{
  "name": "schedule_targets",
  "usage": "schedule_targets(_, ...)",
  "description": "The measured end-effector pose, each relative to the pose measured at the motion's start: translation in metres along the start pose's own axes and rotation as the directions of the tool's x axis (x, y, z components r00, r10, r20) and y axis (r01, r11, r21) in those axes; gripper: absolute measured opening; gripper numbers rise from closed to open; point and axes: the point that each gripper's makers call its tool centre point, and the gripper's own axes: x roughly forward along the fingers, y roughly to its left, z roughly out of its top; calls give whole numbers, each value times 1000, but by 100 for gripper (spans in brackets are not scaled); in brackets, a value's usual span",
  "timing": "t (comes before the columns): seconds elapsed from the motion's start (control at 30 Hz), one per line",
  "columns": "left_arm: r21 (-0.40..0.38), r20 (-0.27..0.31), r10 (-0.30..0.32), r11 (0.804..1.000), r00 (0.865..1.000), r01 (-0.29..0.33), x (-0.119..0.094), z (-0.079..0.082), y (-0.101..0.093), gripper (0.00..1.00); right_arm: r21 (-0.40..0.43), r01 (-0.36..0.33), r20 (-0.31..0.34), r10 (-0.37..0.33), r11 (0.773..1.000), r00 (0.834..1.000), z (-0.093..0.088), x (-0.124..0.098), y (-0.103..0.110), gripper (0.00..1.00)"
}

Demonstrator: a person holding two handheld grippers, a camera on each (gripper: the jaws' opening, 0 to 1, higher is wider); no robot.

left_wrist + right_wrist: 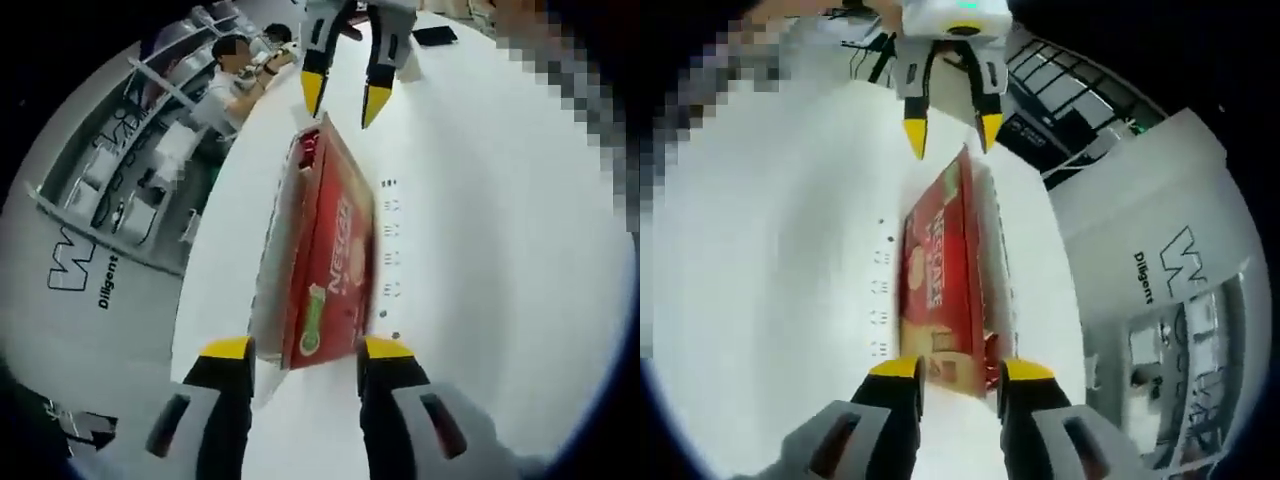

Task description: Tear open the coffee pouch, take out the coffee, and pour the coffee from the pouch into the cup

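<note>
1. Left gripper view: red coffee box (320, 265) lies on the white table (500, 250), running from bottom centre up toward top centre of the frame, white lettering on its red face.
2. Left gripper (305, 352) at bottom centre, yellow tips on either side of the box's near end, jaws spread about the box's width; real clamping contact cannot be told.
3. Right gripper (345, 100) comes in from top centre, yellow tips apart, just past the box's far end, apparently not touching it.
4. Upper left: a person in a white top (228, 85) by shelving; a dark flat object (435, 36) sits on the table at the top.
5. Right gripper view: same box (940, 270) mid-frame on the table (770, 250), near end between the yellow tips of the right gripper (960, 372) at bottom centre, jaws parted at box width; grip cannot be told.
6. Left gripper (950, 135) at top centre, tips apart at the box's far end.
7. White panel with dark lettering (1160, 250) on the right.
</note>
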Motion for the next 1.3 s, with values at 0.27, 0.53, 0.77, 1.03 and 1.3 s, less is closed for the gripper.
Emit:
schedule_targets(0.27, 3, -16, -25, 1000, 1000, 25, 19, -3, 6, 39, -17, -30, -41, 29, 999, 999, -8, 18, -8, 30)
schedule_targets(0.53, -21, -17, -43, 999, 999, 43, 24, -5, -4, 27, -24, -69, -77, 67, 997, 995, -11, 25, 5, 25)
schedule_targets(0.77, 18, -24, -45, 999, 999, 45, 29, -8, -20, 27, -31, -61, -87, 59, 998, 994, -11, 22, 14, 24)
schedule_targets(1.03, 57, -8, 9, 998, 1000, -9, 17, -5, -30, 17, -51, -33, -93, 28, 998, 995, -11, 19, 24, 19)
schedule_targets(1.3, 128, -22, 102, 987, 995, -98, 6, -3, -51, 13, -84, 52, -67, -58, 995, 996, -7, 8, 38, 18)
